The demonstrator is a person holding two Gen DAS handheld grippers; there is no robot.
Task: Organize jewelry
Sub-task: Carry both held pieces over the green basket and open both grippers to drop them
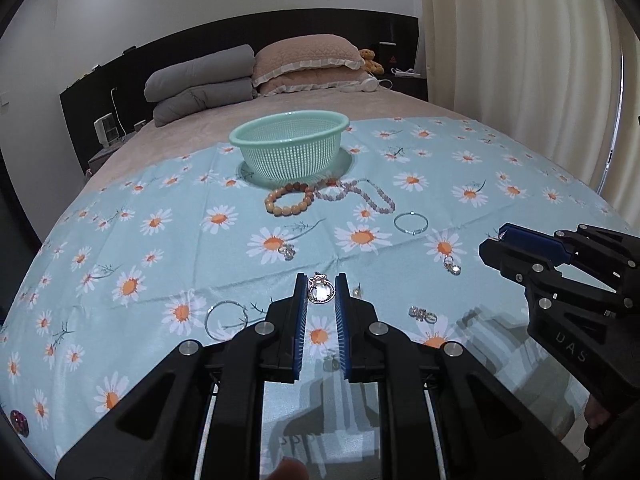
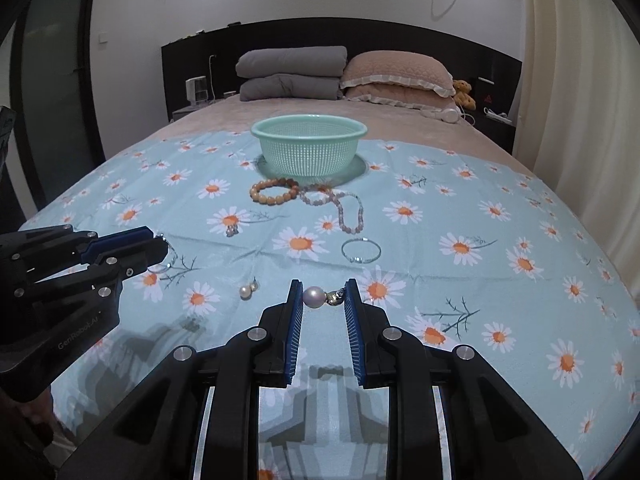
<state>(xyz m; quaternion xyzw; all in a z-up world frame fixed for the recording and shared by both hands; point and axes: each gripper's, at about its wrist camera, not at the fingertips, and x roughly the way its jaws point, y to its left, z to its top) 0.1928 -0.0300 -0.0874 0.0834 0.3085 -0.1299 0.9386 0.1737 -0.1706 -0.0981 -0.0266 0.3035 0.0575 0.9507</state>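
My left gripper [image 1: 321, 292] is shut on a round silver pendant [image 1: 321, 291] held between its blue pads above the daisy cloth; it also shows in the right wrist view [image 2: 154, 246]. My right gripper [image 2: 323, 296] is shut on a pearl earring [image 2: 314, 297] with a silver fitting; it also shows in the left wrist view [image 1: 498, 242]. A green mesh basket [image 1: 289, 148] [image 2: 310, 148] stands at the far middle of the cloth. An orange bead bracelet [image 1: 289, 200] [image 2: 275, 191] and a pink bead necklace [image 1: 360, 196] [image 2: 340, 206] lie in front of it.
On the cloth lie a thin silver bangle [image 1: 411, 223] [image 2: 361, 251], a second bangle [image 1: 226, 320], small charms [image 1: 288, 252] [image 1: 452, 266] [image 1: 422, 314], and a pearl earring [image 2: 248, 290]. Folded grey blankets [image 2: 290, 74] and pillows [image 2: 396, 76] sit at the headboard. Curtains [image 2: 580, 120] hang on the right.
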